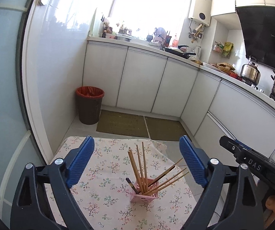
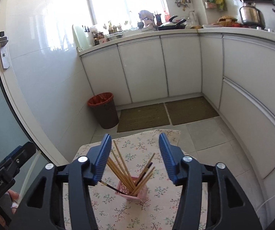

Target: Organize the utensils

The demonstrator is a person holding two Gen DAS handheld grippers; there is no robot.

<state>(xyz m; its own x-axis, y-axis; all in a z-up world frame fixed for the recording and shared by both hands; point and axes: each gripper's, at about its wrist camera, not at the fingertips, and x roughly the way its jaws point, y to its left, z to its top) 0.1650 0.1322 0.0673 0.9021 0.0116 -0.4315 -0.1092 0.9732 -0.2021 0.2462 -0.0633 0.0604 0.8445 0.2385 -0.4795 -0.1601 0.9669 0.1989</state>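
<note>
A small pink slotted holder (image 1: 144, 195) stands on a floral tablecloth (image 1: 103, 172) and holds several wooden chopsticks (image 1: 141, 166) that fan upward and to the right. It also shows in the right wrist view (image 2: 131, 191), with the chopsticks (image 2: 121, 169) leaning left and right. My left gripper (image 1: 137, 161) is open and empty, raised above and behind the holder. My right gripper (image 2: 135, 158) is open and empty above the holder; its body shows at the right in the left wrist view (image 1: 252, 163).
The small table with the cloth (image 2: 156, 207) stands on a tiled kitchen floor. A brown bin with a red liner (image 1: 89, 105) sits by the wall. Two green mats (image 1: 122, 123) lie before white cabinets (image 1: 141, 80). The worktop (image 1: 175, 54) carries pots and pans.
</note>
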